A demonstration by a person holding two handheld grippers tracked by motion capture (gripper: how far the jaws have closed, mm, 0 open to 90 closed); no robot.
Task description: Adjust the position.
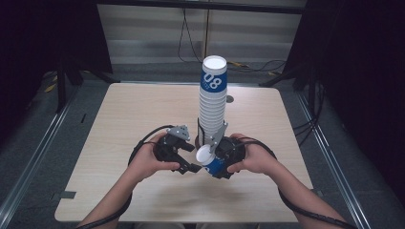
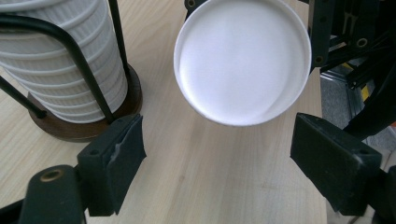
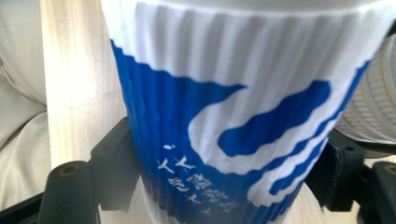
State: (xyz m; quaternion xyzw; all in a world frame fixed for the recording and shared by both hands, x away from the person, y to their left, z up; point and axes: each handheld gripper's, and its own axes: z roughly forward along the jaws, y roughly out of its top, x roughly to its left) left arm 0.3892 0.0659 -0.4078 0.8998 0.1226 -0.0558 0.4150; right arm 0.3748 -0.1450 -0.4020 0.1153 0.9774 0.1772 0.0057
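The right gripper (image 1: pixel 213 160) clamps a blue paper cup (image 3: pixel 233 140) between its jaws; the left gripper (image 1: pixel 187 157) gapes empty just before the cup's mouth. Squeezing could crush it; nudging the stack (image 1: pixel 212 102) could topple it.

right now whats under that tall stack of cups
The tall stack of cups stands on a round dark wooden base with black wire uprights. The base's middle is covered by the cups.

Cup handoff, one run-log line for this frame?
right gripper: shut on cup | left gripper: open, facing cup's white end, not touching | stack: upright in holder | table
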